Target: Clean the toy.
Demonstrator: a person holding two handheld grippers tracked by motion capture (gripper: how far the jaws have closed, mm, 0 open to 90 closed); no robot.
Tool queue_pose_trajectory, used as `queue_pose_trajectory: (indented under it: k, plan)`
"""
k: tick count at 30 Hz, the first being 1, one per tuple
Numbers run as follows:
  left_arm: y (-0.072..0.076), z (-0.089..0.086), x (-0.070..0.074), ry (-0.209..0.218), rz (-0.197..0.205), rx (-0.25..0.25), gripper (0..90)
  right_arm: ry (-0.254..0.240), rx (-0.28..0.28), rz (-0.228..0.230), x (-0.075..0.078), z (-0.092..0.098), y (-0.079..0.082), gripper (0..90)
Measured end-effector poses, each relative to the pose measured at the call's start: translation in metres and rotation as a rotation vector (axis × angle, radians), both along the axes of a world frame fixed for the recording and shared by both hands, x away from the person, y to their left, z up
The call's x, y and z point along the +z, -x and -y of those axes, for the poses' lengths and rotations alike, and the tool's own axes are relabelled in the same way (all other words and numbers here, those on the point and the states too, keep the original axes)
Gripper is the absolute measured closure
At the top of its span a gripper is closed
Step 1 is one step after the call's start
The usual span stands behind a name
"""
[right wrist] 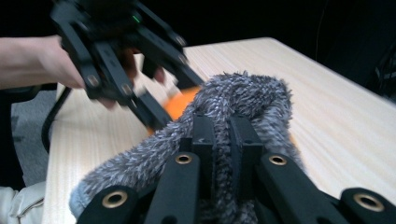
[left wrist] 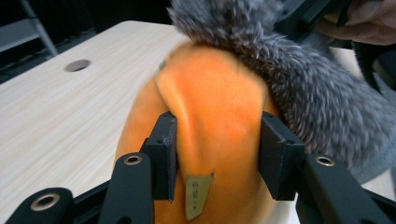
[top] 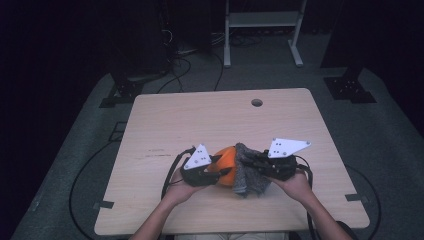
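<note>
Near the front edge of a wooden table (top: 165,120), two hand-held tools grip one soft item. The left tool (left wrist: 217,154) is clamped on its orange fabric part (left wrist: 219,121); the right tool (right wrist: 222,140) pinches its grey fuzzy part (right wrist: 243,98).

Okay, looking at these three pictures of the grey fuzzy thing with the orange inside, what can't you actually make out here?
- Small tag on the orange lining, left gripper view: its print is too small and blurred to read.
- What the grey fuzzy fabric is as a garment: bunched up between the left gripper and right gripper, high view.
- Right gripper's pads, right gripper view: buried in the fuzzy pile.
- Room beyond the table, high view: too dark.
</note>
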State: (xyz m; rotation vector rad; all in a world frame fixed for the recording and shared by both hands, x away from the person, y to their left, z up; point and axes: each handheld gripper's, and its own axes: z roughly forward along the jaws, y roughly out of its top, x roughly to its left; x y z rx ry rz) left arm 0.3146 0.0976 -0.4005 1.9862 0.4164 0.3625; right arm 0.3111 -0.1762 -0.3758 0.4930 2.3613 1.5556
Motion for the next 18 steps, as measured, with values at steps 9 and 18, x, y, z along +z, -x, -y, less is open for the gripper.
queue_pose_trajectory:
  k: [9, 18]
  plan:
    - [0.002, 0.01, -0.013, -0.083, -0.018, -0.001, 51.7, 0.021, 0.007, -0.047, -0.015, -0.01, -0.008, 81.6]
    - [-0.011, -0.003, -0.012, 0.06, -0.172, -0.021, 31.6, 0.052, -0.007, -0.122, -0.036, 0.013, -0.006, 81.3]
